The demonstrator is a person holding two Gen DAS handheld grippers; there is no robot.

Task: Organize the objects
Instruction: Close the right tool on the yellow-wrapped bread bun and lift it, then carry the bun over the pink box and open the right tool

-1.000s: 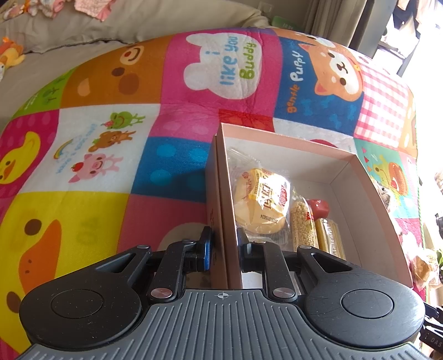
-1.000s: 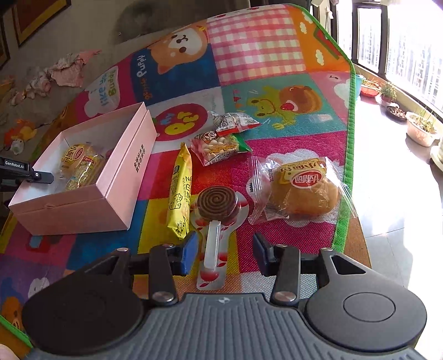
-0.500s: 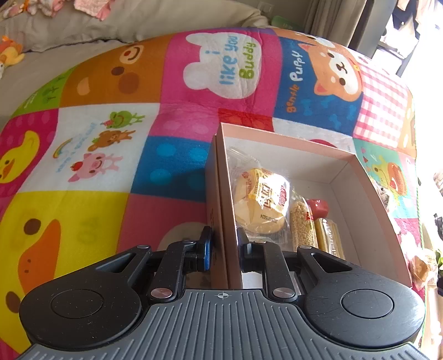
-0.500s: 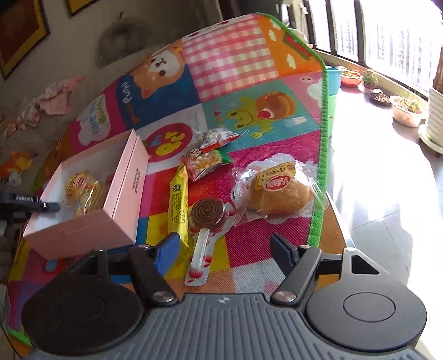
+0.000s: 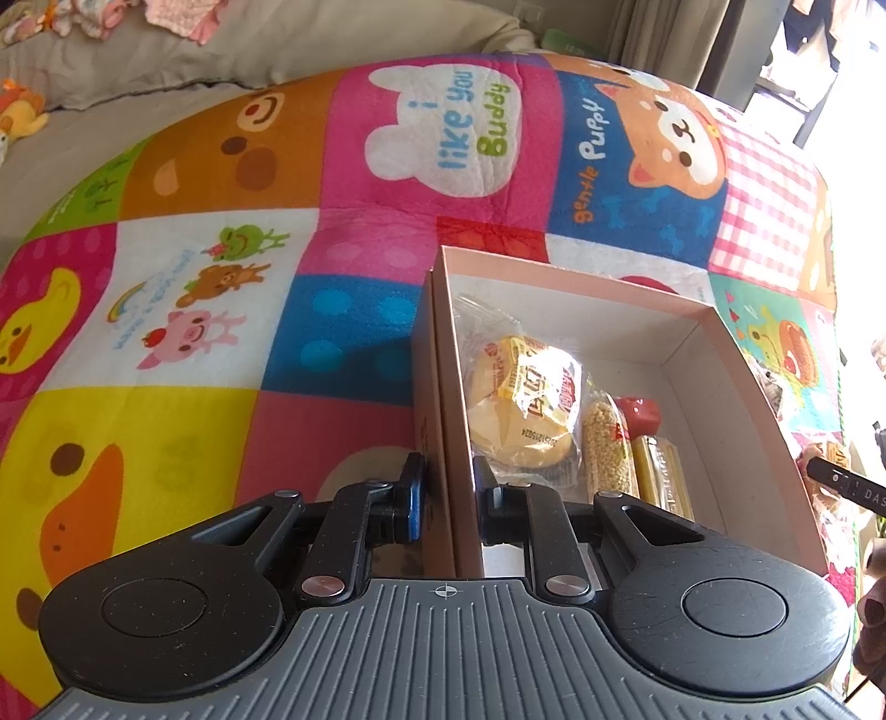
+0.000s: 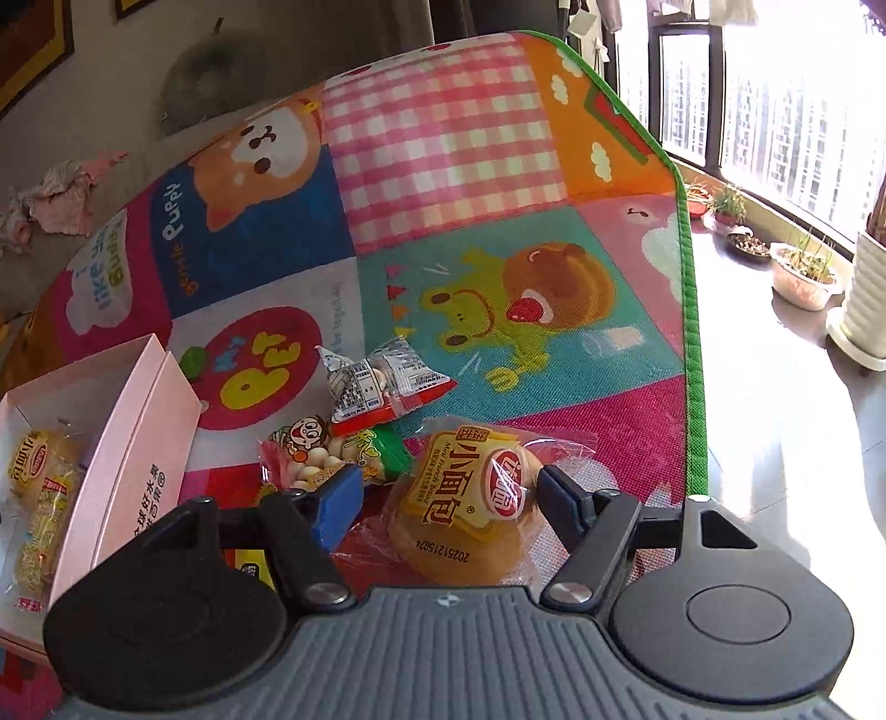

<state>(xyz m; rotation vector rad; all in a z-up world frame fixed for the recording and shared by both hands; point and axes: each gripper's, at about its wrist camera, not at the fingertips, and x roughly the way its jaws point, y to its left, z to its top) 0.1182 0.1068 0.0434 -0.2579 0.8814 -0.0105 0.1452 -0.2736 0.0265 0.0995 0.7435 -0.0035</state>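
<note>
A pink open box (image 5: 731, 365) lies on the colourful play mat. My left gripper (image 5: 446, 498) is shut on the box's near-left wall. Inside are a wrapped bun (image 5: 520, 404), a grain bar (image 5: 606, 448), a yellow bar (image 5: 662, 476) and a red piece (image 5: 639, 412). In the right wrist view the box (image 6: 138, 443) is at the left. My right gripper (image 6: 448, 493) is open, its fingers on either side of a second wrapped bun (image 6: 470, 515) without touching it. A bag of small round snacks (image 6: 338, 459) and a silver-red packet (image 6: 382, 387) lie just beyond.
The mat's green edge (image 6: 692, 332) runs along the right, with bare floor and plant pots (image 6: 803, 277) beyond it. A yellow packet (image 6: 249, 570) shows partly under the right gripper's left finger. A sofa with clothes (image 5: 166, 22) lies behind the mat.
My right gripper has opened wide and moved forward and right from the lollipop to straddle the wrapped bun. The left gripper and box have stayed put.
</note>
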